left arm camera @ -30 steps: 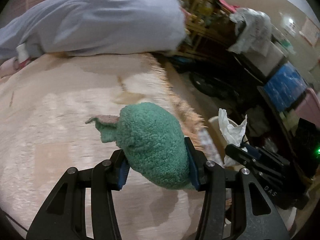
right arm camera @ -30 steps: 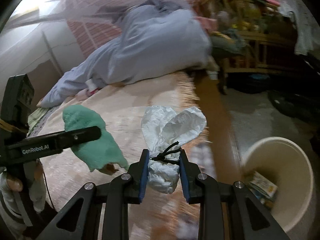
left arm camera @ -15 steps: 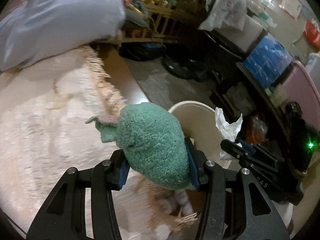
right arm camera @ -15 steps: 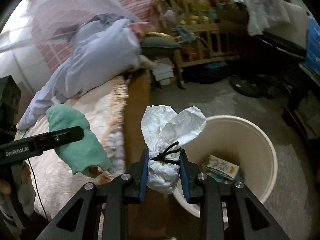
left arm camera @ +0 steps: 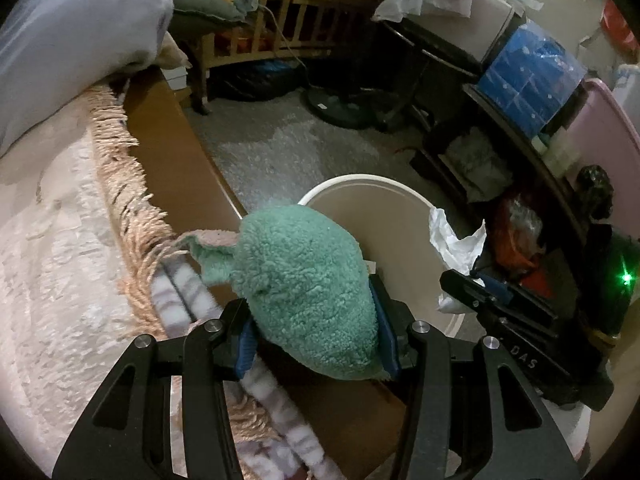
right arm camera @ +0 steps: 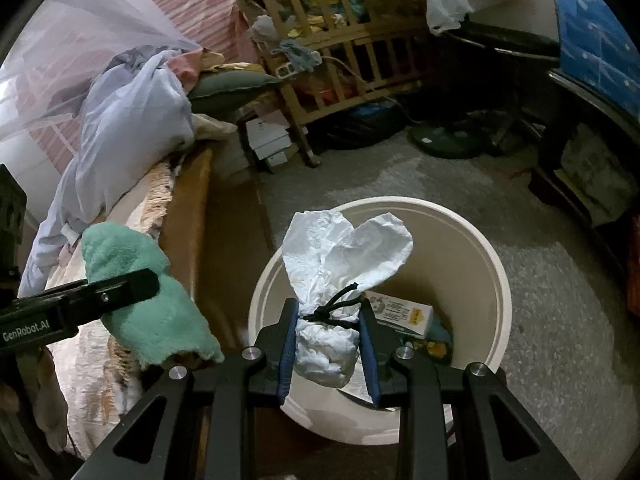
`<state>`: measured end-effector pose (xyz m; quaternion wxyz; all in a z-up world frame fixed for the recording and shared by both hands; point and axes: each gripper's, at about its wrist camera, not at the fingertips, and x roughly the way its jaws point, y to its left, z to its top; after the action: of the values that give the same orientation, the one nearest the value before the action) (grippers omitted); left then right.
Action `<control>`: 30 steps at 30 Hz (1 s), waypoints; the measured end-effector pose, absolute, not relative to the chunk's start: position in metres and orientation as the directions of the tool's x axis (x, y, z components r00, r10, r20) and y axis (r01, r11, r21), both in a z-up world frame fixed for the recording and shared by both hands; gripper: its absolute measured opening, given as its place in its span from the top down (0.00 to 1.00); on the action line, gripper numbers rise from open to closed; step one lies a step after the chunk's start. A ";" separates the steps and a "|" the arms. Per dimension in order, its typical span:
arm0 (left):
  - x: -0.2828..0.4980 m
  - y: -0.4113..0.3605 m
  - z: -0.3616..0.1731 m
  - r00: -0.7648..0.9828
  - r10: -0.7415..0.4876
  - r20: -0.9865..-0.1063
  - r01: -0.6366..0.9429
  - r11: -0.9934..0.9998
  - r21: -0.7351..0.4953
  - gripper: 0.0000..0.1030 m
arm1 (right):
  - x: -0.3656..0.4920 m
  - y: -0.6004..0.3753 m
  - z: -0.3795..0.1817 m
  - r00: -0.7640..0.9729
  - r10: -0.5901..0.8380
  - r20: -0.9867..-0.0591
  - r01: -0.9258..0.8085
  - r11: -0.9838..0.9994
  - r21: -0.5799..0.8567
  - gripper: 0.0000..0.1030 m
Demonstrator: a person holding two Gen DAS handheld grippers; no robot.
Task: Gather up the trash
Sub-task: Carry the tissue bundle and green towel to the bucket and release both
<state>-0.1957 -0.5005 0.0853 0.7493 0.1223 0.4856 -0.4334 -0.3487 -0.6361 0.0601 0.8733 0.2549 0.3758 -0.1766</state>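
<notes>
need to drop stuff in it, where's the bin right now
The cream bin stands on the grey floor beside the bed's wooden edge, low centre in the right wrist view, directly beyond the white tied bundle in the right gripper.

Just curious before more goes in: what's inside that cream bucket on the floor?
Inside the cream bucket lies a small printed box on some darker scraps. The white wad held above hides the rest of the bottom.

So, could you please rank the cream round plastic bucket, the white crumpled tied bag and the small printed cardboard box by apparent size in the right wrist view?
1. Cream round plastic bucket, clearly largest.
2. White crumpled tied bag, though nearness to the camera enlarges it.
3. Small printed cardboard box, partly hidden inside the bucket.
</notes>
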 end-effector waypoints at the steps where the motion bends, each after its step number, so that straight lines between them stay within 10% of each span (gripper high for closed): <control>1: -0.196 -0.503 0.084 0.153 -0.528 -0.835 0.770 0.593 -0.234 0.54 | -0.350 -0.638 0.059 0.656 -0.115 -0.746 0.502 0.804 0.317 0.74; 14: -0.194 -0.522 0.070 0.124 -0.536 -0.835 0.773 0.580 -0.258 0.53 | -0.353 -0.646 0.048 0.643 -0.125 -0.755 0.520 0.796 0.311 0.74; 19: -0.193 -0.523 0.070 0.075 -0.597 -0.799 0.766 0.548 -0.337 0.48 | -0.354 -0.652 0.044 0.605 -0.163 -0.779 0.572 0.770 0.283 0.54; 30: -0.226 -0.470 0.122 0.301 -0.595 -0.745 0.769 0.613 -0.179 0.48 | -0.372 -0.619 0.083 0.642 -0.285 -0.712 0.578 0.790 0.206 0.53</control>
<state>-0.2255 -0.4705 0.1218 0.7996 0.1064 0.4091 -0.4266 -0.3720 -0.6191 0.0829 0.8808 0.2126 0.3449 -0.2449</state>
